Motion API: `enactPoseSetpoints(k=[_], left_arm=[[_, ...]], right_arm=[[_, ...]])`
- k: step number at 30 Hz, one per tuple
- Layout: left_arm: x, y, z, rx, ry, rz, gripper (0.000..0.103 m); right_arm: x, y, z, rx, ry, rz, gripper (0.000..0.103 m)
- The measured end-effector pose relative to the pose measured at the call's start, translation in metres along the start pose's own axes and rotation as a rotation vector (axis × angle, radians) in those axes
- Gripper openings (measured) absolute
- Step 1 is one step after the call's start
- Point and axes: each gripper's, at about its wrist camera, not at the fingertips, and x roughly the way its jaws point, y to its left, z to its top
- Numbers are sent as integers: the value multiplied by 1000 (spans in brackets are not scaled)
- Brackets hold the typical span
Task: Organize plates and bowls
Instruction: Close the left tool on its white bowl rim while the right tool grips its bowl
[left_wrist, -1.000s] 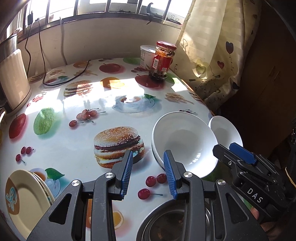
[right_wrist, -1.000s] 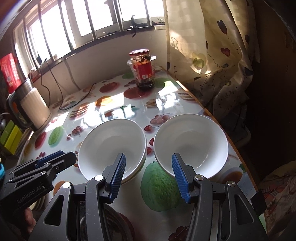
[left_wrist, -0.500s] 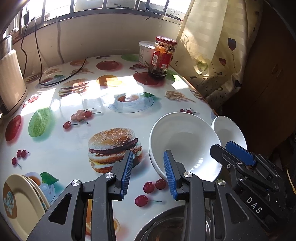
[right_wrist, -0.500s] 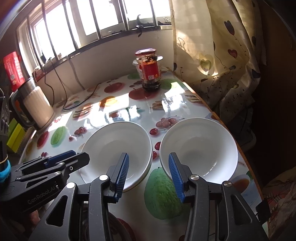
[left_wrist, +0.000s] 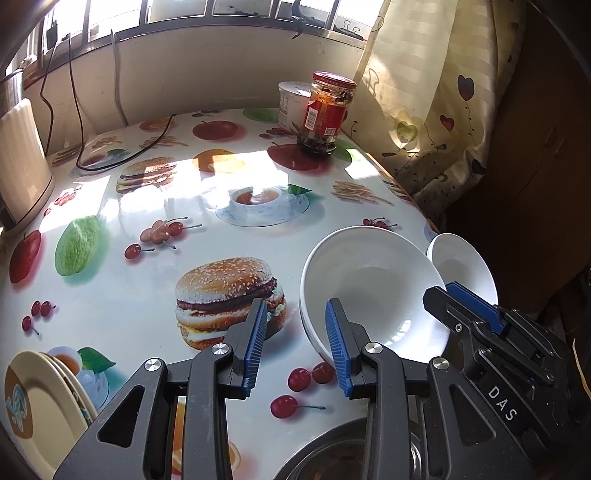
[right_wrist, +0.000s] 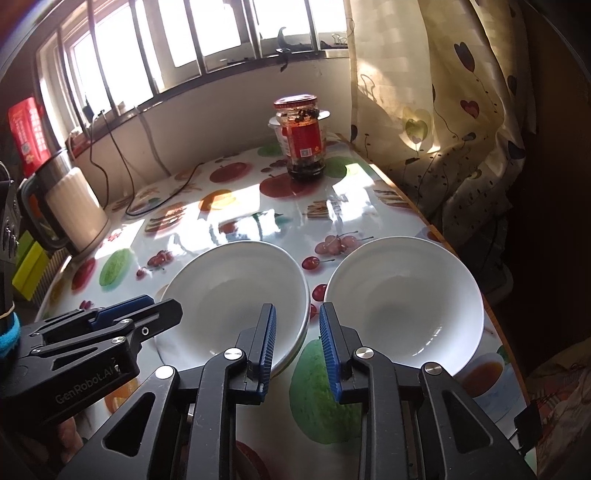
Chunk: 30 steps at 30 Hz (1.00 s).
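Two white bowls stand near the table's right edge: a stacked pair (right_wrist: 236, 291) (left_wrist: 373, 288) and a single bowl (right_wrist: 406, 302) (left_wrist: 461, 266) to its right. My left gripper (left_wrist: 295, 347) (right_wrist: 162, 310) hovers at the stack's left rim. Its jaws are closing with that rim in the gap, and the pads do not press on it. My right gripper (right_wrist: 298, 343) (left_wrist: 448, 297) is at the stack's right rim, between the two bowls. Its jaws are closing with a gap still showing. Cream plates (left_wrist: 33, 406) lie at the near left.
A red-lidded jar (right_wrist: 303, 140) (left_wrist: 327, 110) and a white tub (left_wrist: 291, 99) stand at the back by the curtain (right_wrist: 443, 110). A kettle (right_wrist: 74, 206) and a black cable (left_wrist: 122, 162) are at the back left. A metal bowl (left_wrist: 332, 458) sits under my left gripper.
Both grippers' jaws have narrowed, the right one much more than the left. Both hands have stayed almost in place over the bowls.
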Motion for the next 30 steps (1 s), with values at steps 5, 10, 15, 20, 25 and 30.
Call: enactPoseSetpoints(k=[5, 10, 15, 20, 25, 30], left_arm=[[3, -1, 0, 6, 4, 3, 25], [4, -1, 1, 6, 0, -2, 22], [4, -1, 1, 8, -1, -2, 20], [4, -2, 1, 8, -2, -5, 15], [4, -2, 1, 7, -1, -3, 14], [3, -4, 2, 16, -6, 0, 10]], right_arm=[[1, 0, 0, 8, -3, 7, 22], [5, 1, -2, 6, 8, 11, 18], [5, 1, -2, 8, 8, 11, 18], [6, 2, 1, 8, 2, 10, 18], [5, 2, 1, 11, -3, -3, 13], [5, 2, 1, 8, -3, -9, 12]])
